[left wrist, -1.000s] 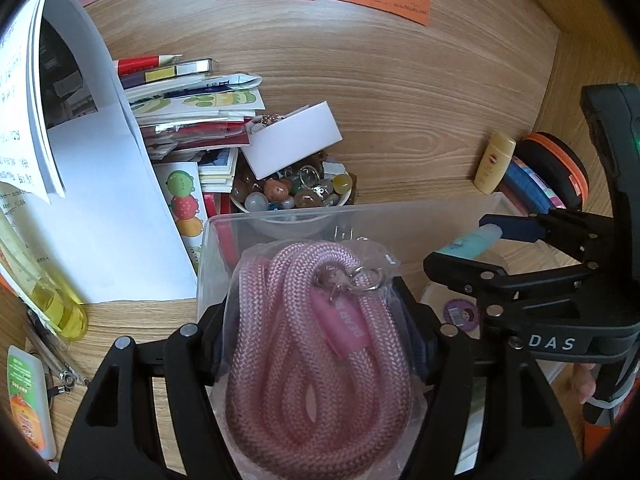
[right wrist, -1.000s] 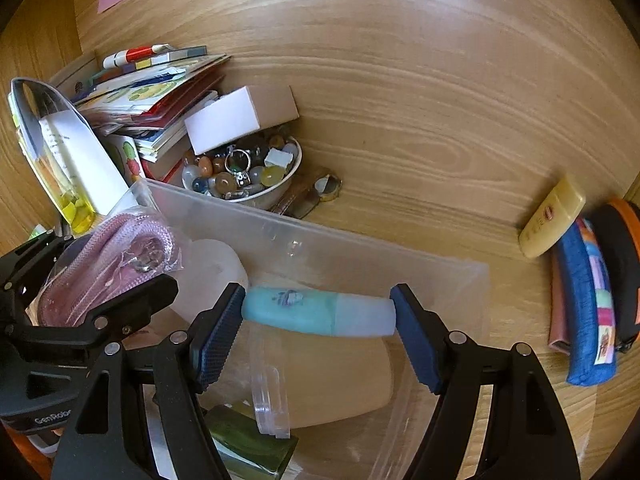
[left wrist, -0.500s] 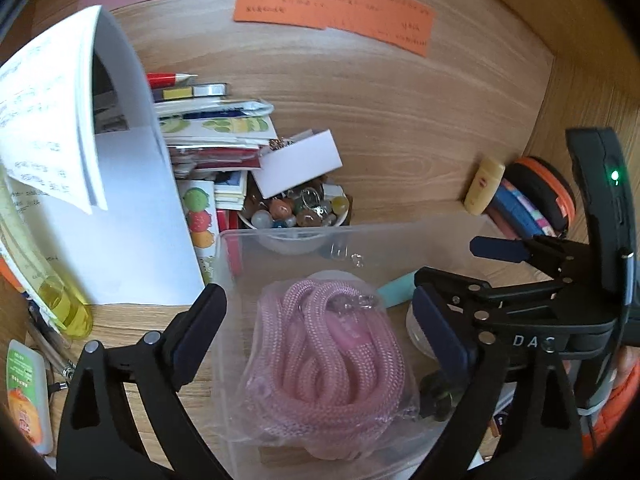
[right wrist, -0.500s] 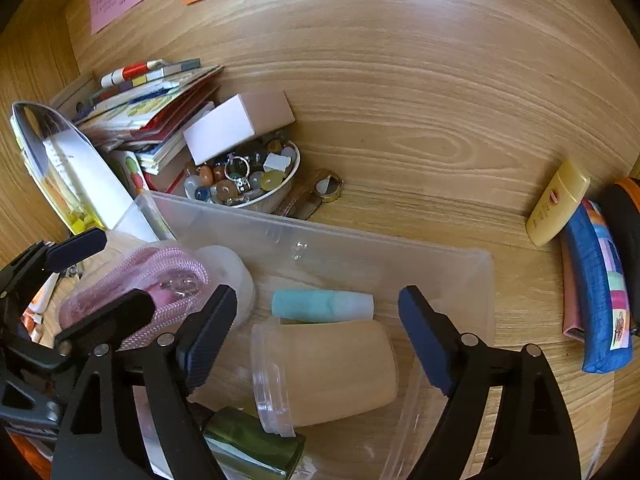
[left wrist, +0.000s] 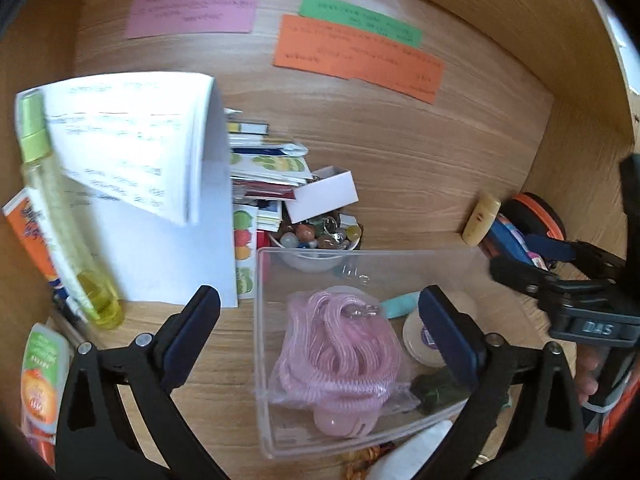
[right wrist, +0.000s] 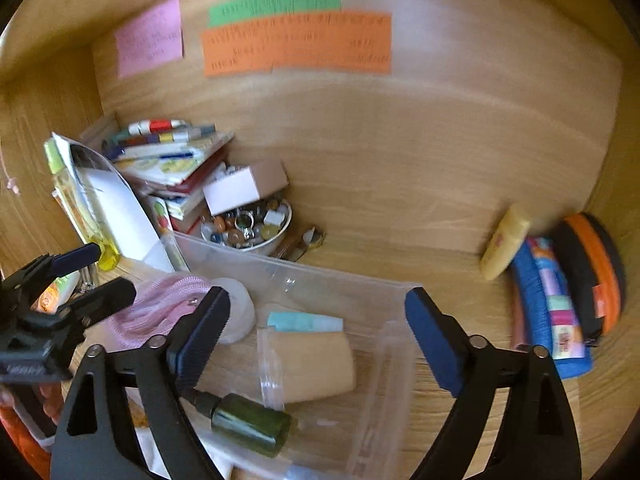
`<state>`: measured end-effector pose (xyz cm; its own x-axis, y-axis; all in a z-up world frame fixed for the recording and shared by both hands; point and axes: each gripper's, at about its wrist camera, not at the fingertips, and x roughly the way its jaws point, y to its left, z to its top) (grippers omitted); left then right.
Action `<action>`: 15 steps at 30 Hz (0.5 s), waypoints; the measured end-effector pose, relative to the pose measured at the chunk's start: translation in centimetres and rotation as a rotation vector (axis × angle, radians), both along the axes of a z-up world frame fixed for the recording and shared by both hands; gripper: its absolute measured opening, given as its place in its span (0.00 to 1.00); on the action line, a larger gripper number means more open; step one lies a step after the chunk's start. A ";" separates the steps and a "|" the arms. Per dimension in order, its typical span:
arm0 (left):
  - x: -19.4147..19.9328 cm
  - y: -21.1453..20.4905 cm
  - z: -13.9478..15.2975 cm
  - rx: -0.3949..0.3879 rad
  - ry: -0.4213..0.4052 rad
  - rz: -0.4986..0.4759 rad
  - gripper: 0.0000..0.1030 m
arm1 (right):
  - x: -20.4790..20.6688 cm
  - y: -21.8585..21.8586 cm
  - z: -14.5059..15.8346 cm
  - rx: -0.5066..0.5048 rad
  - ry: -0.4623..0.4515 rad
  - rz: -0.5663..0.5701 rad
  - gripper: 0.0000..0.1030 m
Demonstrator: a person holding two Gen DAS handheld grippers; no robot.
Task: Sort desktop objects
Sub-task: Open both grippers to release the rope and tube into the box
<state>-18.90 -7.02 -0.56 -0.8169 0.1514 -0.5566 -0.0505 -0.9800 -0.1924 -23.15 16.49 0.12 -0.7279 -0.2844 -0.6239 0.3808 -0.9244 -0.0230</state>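
Note:
A clear plastic box [left wrist: 264,320] [right wrist: 394,320] sits on the wooden desk. In it lie a bagged pink rope [left wrist: 344,352] [right wrist: 160,308], a teal tube [left wrist: 400,306] [right wrist: 304,322], a beige cup [right wrist: 316,364], a dark green bottle [right wrist: 252,420] and a round white tin [left wrist: 416,336]. My left gripper [left wrist: 318,320] [right wrist: 92,274] hovers above the rope, its jaws opening with nothing pressed between them. My right gripper [right wrist: 318,320] [left wrist: 528,258] hangs over the tube and cup; its jaws are opening too and hold nothing.
Behind the box stand a bowl of beads [left wrist: 320,236] [right wrist: 248,228], a white carton [left wrist: 324,196] and stacked books [right wrist: 176,160]. A yellow spray bottle [left wrist: 60,232] and papers are at the left. A yellow tube [right wrist: 506,240], blue pouch [right wrist: 548,308] and orange-black case [right wrist: 596,272] lie right.
The left gripper let go of the pink rope and the right let go of the teal tube; both now lie in the box. Both grippers opened wide and rose back.

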 end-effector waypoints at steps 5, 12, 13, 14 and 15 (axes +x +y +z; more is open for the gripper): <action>2.3 -0.1 0.7 -0.011 0.015 0.017 0.98 | 3.1 1.4 0.9 0.025 0.078 -0.025 0.93; 6.0 0.5 1.3 -0.047 0.049 0.008 0.99 | 7.0 3.2 0.3 0.046 0.116 -0.050 0.93; 6.5 0.5 1.3 -0.051 0.051 0.006 0.99 | 7.5 3.6 0.0 0.047 0.115 -0.055 0.93; 7.0 0.6 1.2 -0.055 0.050 0.005 0.99 | 8.0 3.9 -0.3 0.050 0.111 -0.061 0.93; 7.5 0.7 1.0 -0.061 0.047 0.005 0.99 | 8.5 4.3 -0.6 0.052 0.108 -0.067 0.93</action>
<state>-11.36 -6.34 0.44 -0.8432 0.1144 -0.5253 -0.0534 -0.9901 -0.1300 -14.65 20.81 -0.50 -0.8077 -0.2024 -0.5537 0.3111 -0.9441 -0.1086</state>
